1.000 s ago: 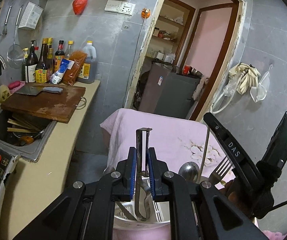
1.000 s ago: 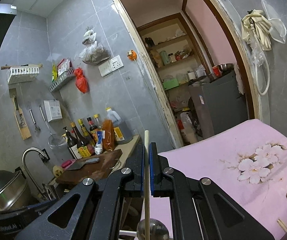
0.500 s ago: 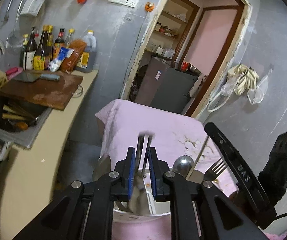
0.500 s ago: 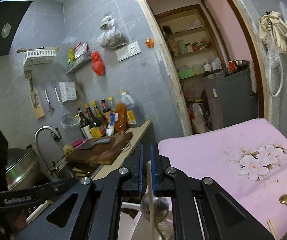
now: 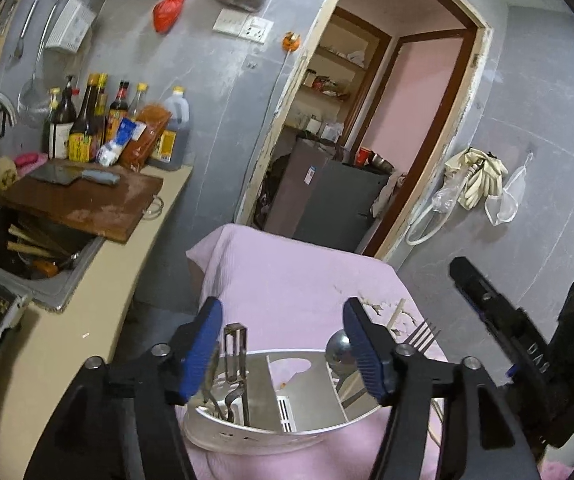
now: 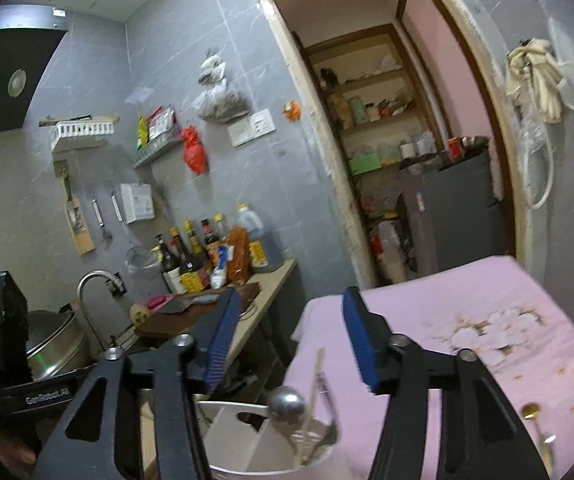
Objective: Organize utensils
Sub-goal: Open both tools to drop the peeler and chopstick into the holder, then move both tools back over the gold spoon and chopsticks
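Left wrist view, nearest first: left gripper (image 5: 283, 340) w/ blue pads spread wide, jaws just opened, nothing pinched between them. Below the pads sits a white utensil holder (image 5: 271, 432) w/ dividers, on a pink cloth (image 5: 287, 272). A metal peeler (image 5: 234, 344) stands upright in the holder's compartment at 9 o'clock, just beside the left pad but free of it. At 3 o'clock of the holder: a ladle (image 5: 339, 350), a fork (image 5: 421, 338) and a chopstick (image 5: 395, 314), upright. Right gripper body is at the 4 o'clock edge.

Right wrist view: right gripper (image 6: 287, 344) also wide apart, jaws just opened, holding nothing. The chopstick (image 6: 315, 384) and ladle (image 6: 287, 402) stand loose in the holder (image 6: 247, 440) below. Only this view shows a gold spoon (image 6: 531, 414) lying on the cloth at 4 o'clock.

Farther, 10 o'clock in both: counter w/ cutting board (image 5: 83, 204), cleaver, sauce bottles (image 5: 99, 120). Only the left view looks down into the sink (image 5: 27, 248). Doorway beyond, 1 o'clock.
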